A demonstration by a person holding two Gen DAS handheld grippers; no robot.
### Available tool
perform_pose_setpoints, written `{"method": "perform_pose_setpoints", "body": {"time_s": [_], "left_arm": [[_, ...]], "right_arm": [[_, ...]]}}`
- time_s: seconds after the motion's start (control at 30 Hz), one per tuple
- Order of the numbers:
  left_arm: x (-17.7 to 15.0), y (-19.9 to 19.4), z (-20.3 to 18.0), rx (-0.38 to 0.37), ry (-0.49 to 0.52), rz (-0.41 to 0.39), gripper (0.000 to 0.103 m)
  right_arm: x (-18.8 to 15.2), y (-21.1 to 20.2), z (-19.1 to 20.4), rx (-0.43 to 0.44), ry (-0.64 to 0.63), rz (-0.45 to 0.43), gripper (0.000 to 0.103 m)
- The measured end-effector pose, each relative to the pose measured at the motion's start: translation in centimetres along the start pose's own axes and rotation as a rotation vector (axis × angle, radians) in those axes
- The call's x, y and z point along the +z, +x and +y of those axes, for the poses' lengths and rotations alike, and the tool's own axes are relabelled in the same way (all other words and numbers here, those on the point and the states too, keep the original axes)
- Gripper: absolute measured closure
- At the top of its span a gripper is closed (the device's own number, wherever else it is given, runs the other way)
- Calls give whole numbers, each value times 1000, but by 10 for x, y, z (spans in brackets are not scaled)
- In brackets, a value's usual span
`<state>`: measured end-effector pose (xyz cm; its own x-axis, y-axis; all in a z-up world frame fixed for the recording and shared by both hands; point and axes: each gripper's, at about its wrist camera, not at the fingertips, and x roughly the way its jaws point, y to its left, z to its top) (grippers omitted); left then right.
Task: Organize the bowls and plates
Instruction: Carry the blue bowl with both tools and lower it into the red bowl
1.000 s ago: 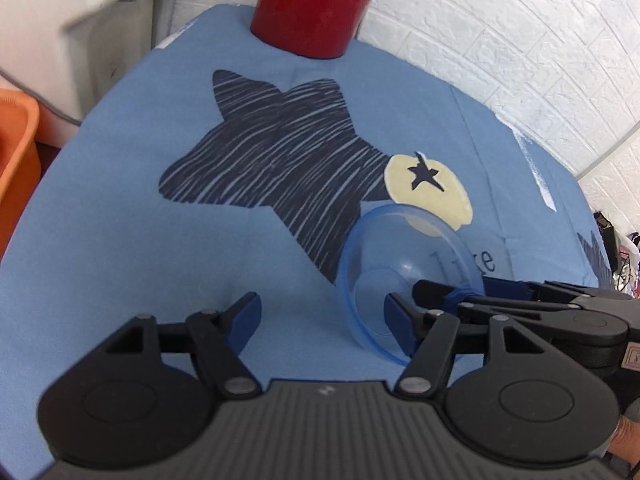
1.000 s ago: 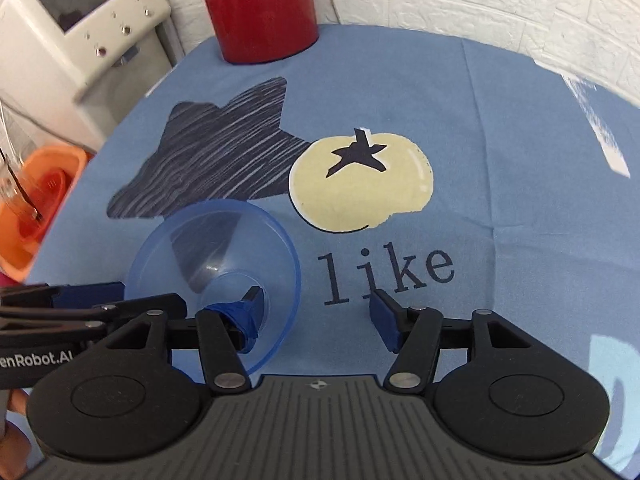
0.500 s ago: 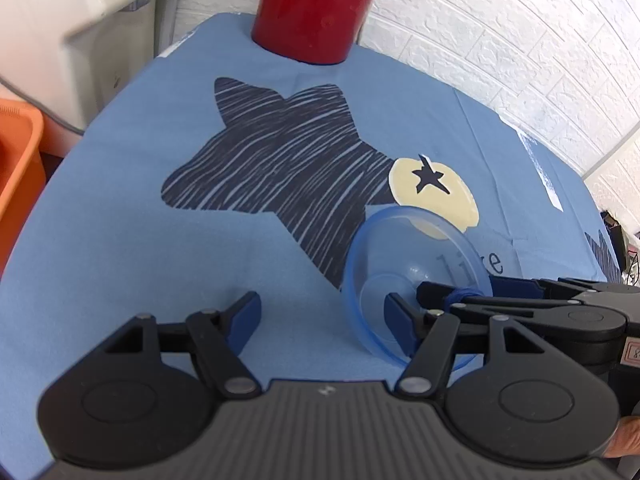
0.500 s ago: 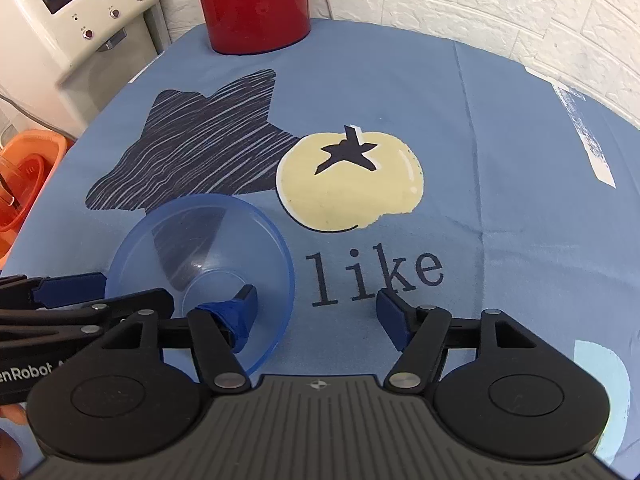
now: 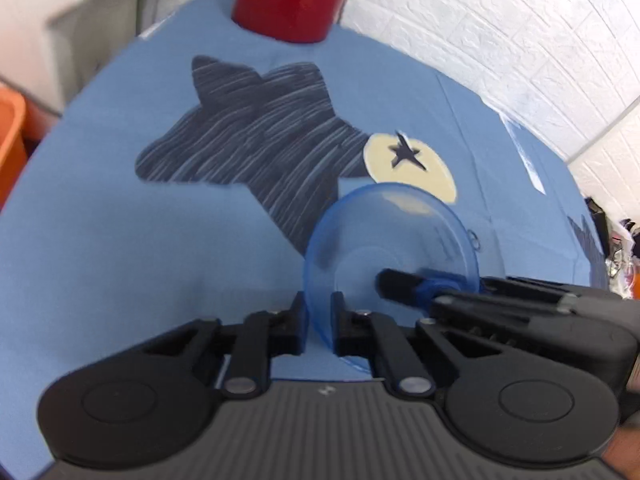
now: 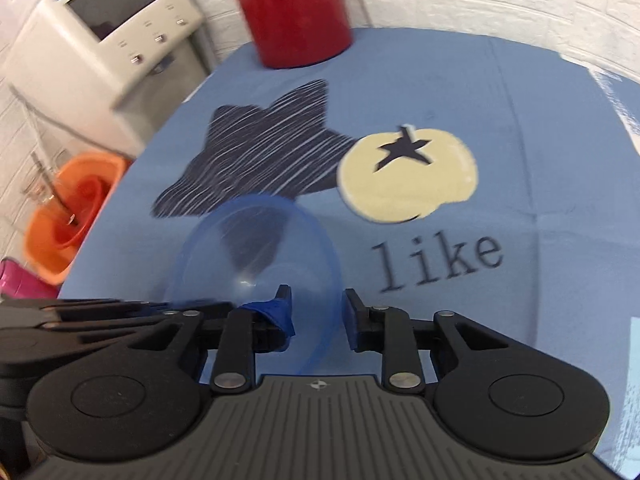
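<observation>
Left tongs (image 5: 319,322) apparently pinching bowl (image 5: 390,240) rim (blurred)

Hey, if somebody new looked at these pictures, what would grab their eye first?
Probably the clear blue bowl, tipped on edge at the table's near side, with both grippers on its rim: the left gripper closed on it, the right gripper straddling it with a gap. Next, the tablecloth with its dark star, and the red jug at the back.

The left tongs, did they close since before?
Yes. The left tongs were wide open a second ago; now both fingers pinch the rim of the blue bowl, above the blue tablecloth.
</observation>
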<state>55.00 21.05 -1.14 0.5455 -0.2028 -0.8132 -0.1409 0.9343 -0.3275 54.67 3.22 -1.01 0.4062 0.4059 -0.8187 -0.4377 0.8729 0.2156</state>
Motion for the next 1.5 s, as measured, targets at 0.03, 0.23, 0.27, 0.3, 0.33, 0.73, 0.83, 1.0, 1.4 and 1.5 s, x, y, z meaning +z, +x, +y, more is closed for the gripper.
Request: {"method": "perform_pose_setpoints", "body": {"time_s": [0.03, 0.23, 0.27, 0.3, 0.33, 0.73, 0.83, 1.0, 1.4, 1.5], "left_arm": [[-4, -5, -4, 20, 22, -16, 103], [-22, -53, -27, -51, 43, 2, 103], [-27, -62, -34, -66, 52, 8, 103], [-34, -71, -42, -84, 67, 15, 103], [-42, -78, -50, -97, 83, 24, 103], [-200, -144, -162, -221, 295, 197, 101], [-230, -144, -172, -204, 324, 238, 101], [-247, -137, -181, -169, 354, 271, 99], [-246, -144, -176, -122, 377, 212, 46], [-245, -151, -173, -144, 377, 189, 45]], "right_arm": [[-4, -5, 5, 1, -18, -5, 94], [-26, -53, -1, 33, 93, -22, 92], [-30, -64, -3, 34, 99, -26, 92], [-37, -78, -4, 31, 105, -28, 90], [-45, -90, -5, 25, 106, -23, 90], [-200, -224, -25, -92, 178, 79, 85], [-227, -232, -32, -88, 223, 88, 85], [-242, -229, -37, -98, 240, 107, 85], [-254, -248, -48, -126, 270, 89, 84], [-254, -262, -44, -180, 200, 51, 83]]}}
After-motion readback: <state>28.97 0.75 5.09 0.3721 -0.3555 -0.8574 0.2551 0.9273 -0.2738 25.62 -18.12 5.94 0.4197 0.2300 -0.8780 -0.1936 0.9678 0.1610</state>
